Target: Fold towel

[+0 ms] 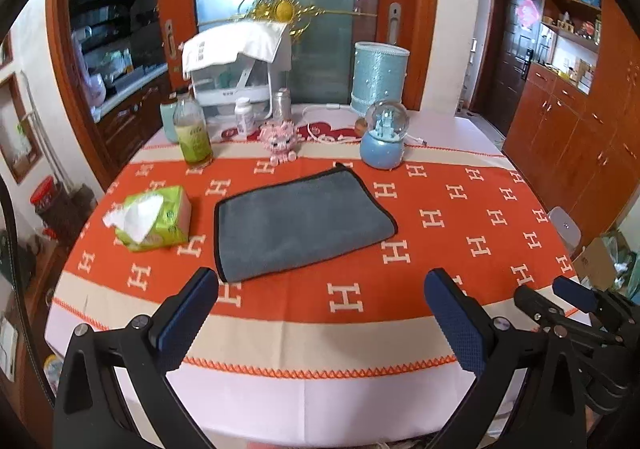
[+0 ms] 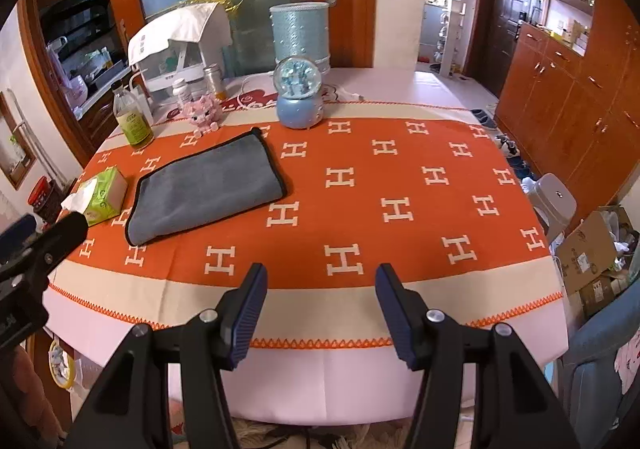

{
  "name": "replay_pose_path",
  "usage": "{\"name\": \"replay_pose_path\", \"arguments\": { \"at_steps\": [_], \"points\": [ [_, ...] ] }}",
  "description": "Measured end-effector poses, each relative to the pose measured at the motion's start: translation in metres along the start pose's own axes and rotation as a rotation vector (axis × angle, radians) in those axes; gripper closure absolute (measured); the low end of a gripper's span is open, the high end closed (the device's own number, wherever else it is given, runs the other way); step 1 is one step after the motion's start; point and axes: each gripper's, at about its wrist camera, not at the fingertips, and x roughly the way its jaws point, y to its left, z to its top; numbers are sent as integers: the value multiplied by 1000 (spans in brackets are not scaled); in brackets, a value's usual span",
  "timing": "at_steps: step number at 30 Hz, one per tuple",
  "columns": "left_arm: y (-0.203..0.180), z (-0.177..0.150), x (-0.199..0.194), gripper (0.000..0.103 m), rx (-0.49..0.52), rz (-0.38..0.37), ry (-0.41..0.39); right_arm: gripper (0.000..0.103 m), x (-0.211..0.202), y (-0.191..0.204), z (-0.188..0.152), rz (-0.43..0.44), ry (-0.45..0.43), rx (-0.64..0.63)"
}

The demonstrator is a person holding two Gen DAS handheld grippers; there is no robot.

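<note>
A grey towel point(image 1: 302, 219) with black trim lies folded flat on the orange patterned tablecloth point(image 1: 440, 249); it also shows in the right wrist view point(image 2: 208, 185), left of centre. My left gripper point(image 1: 320, 281) is open and empty, hovering above the table's near edge, just short of the towel's near corner. My right gripper point(image 2: 320, 281) is open and empty, over the near edge and well right of the towel. The right gripper also appears in the left wrist view point(image 1: 560, 297) at far right. The left gripper appears at the left edge of the right wrist view point(image 2: 44, 233).
A green tissue pack point(image 1: 154, 219) lies left of the towel. Behind it stand a bottle point(image 1: 194, 131), a pink toy point(image 1: 278, 139), a blue snow globe point(image 1: 384, 137), a blue cylinder point(image 1: 378, 77) and a white appliance point(image 1: 240, 65). A chair point(image 2: 556, 201) and boxes point(image 2: 592, 249) are on the right.
</note>
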Motion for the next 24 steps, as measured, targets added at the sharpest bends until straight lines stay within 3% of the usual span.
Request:
{"name": "replay_pose_path", "arguments": {
  "at_steps": [7, 24],
  "points": [
    [-5, -6, 5, 1, 6, 9, 39, 47, -14, 2, 1, -19, -66, -18],
    [-6, -10, 0, 1, 19, 35, 37, 47, -9, 4, -3, -1, -33, -19]
  ]
}}
